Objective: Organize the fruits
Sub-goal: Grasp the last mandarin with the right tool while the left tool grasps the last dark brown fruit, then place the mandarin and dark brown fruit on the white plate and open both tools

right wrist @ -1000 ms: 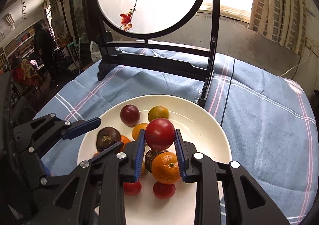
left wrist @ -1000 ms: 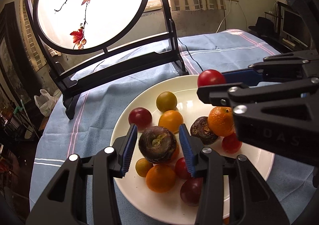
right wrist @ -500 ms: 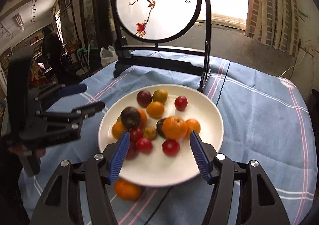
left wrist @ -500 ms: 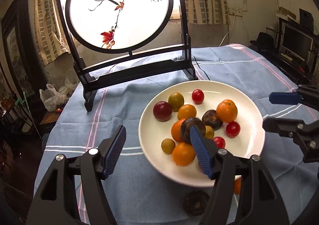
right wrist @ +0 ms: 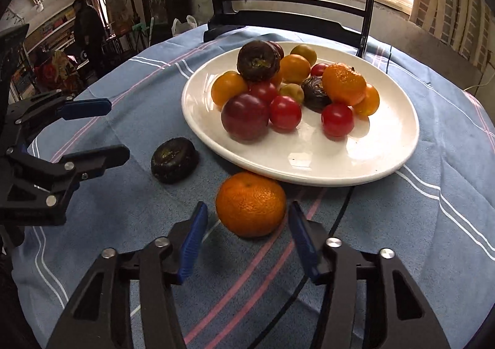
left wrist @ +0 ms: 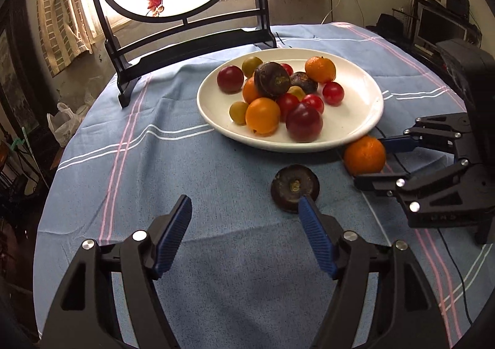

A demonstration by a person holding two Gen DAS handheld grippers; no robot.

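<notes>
Both grippers have pulled back from over the plate since a second ago, when each pinched a fruit above the pile; now both are empty and low over the cloth.

From the left wrist view, my left gripper [left wrist: 244, 209] stands spread and is opening a little more, with nothing between its pads. The dark water chestnut [left wrist: 294, 187] lies flat on the blue tablecloth [left wrist: 139, 163], just ahead of the right-hand fingertip [left wrist: 304, 205] and off to the right of the gap, not centred in it. It is near the white plate [left wrist: 365, 120] but apart from the rim. I judge a small shift rightward is needed before those fingers can straddle it. My right gripper [left wrist: 371, 160] shows at the edge with the loose mandarin [left wrist: 364, 155] between its tips.

From the right wrist view, the mandarin [right wrist: 250, 203] sits on the cloth just beside the plate [right wrist: 309, 160] rim, dead ahead and centred between the pads. The jaws are closing but have not touched the peel; a gap shows on each side. This hand is plainly nearer the mandarin, the left gripper [right wrist: 114, 132] nearer the chestnut [right wrist: 174, 159]. A straight push forward should seat the fruit.
</notes>
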